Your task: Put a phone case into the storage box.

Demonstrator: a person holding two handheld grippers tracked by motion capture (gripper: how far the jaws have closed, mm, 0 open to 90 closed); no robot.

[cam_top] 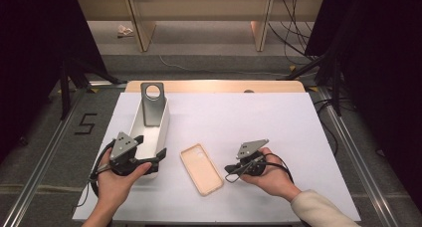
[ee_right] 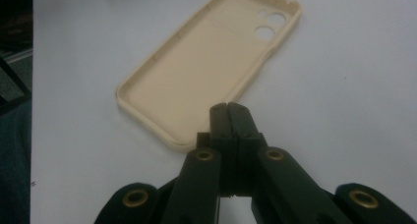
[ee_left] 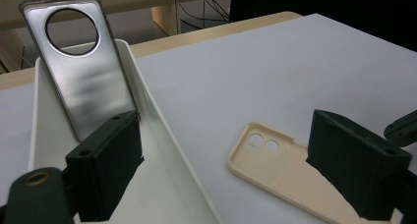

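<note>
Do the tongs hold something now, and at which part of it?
Nothing is held. The right tongs are shut on nothing, beside the beige phone case. The left tongs stand open, with nothing between them, over the white tray.

Matt beige phone case (cam_top: 201,169) — glossy silver case (ee_left: 83,62), smooth white tray (cam_top: 160,130).

The counter (cam_top: 239,122) is seen from above and from the near side in the high view, facing forward and down. In both gripper views it is seen from low and close, along each gripper's own fingers. The beige phone case (cam_top: 201,169) (ee_left: 275,170) (ee_right: 206,67) is shared by all three views.
</note>
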